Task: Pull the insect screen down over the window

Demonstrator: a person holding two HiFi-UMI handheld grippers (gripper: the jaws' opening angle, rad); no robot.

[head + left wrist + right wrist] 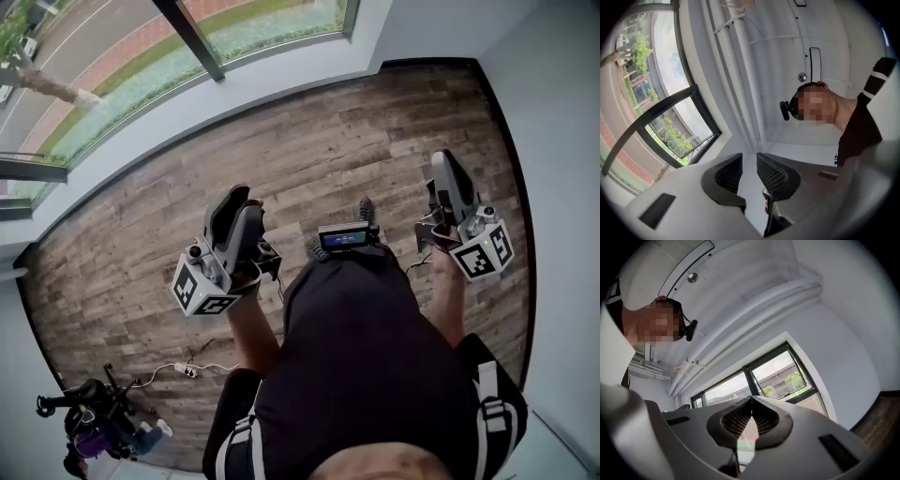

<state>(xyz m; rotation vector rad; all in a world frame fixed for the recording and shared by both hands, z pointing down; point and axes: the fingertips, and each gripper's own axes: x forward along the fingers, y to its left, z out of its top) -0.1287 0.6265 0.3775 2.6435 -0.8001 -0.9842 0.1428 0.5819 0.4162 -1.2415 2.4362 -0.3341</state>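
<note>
The window [141, 56] runs along the far left of the head view, above a white sill [234, 94]. No insect screen can be told apart in any view. My left gripper [244, 200] is held over the wood floor, well back from the window. In the left gripper view it [749, 158] points up past the dark window frame [670, 117], open, with nothing between its jaws. My right gripper [443, 161] is off to the right. The right gripper view shows it [751, 399] shut and empty, its tips touching, with the window [773, 376] behind.
A white power strip [187, 370] with its cable lies on the wood floor [375, 131] at lower left, near a dark piece of equipment [94, 417]. A white wall [562, 141] closes the right side. White pipes [740, 70] run along the ceiling. A small screen [345, 236] sits on the person's chest.
</note>
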